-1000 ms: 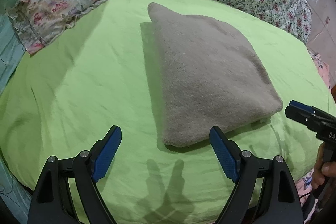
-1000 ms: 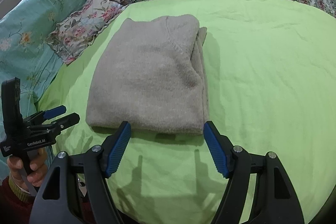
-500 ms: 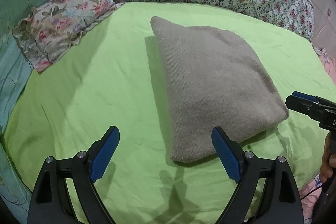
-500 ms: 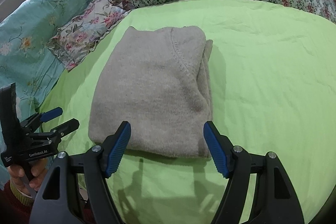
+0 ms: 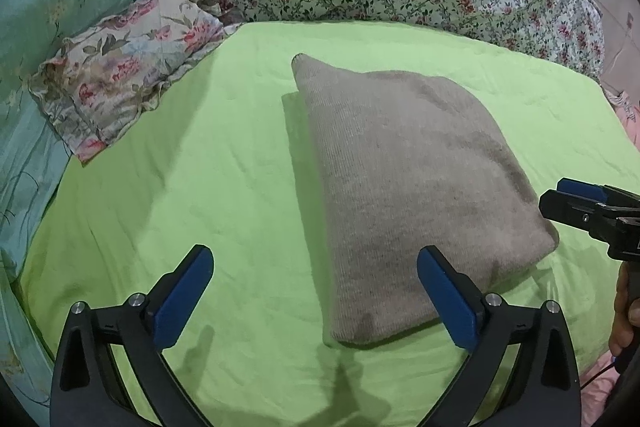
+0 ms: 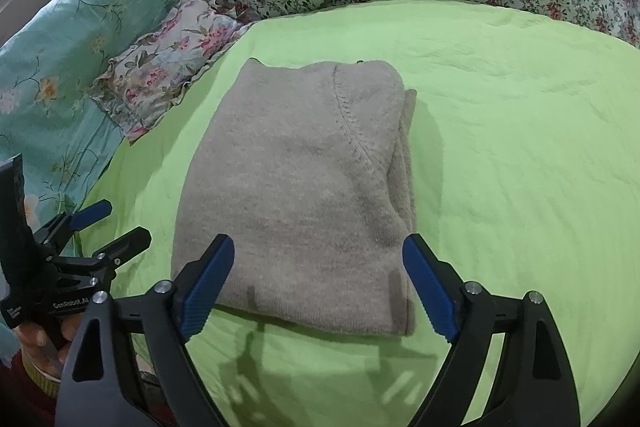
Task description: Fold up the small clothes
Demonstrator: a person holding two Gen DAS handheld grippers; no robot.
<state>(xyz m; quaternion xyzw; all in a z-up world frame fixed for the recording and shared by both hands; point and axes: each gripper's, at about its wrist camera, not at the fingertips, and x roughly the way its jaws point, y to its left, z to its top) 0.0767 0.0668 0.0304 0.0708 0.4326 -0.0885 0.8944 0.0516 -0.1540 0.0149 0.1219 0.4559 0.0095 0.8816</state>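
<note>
Blue-padded, my left tongs point(image 5: 314, 297) and right tongs point(image 6: 318, 281) gape wide, holding nothing, and have edged closer to the grey folded sweater point(image 6: 296, 187) on the green bed sheet point(image 5: 200, 167). Floral pillow point(image 5: 120, 83) beyond, far left.

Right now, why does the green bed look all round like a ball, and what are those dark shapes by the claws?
Left wrist view: the fisheye lens bends the green sheet into a dome; dark corners are the lens rim. Right wrist view: the same bending; the dark shapes are shadows the right gripper throws on the sheet below the sharp, unblurred grey sweater.
</note>
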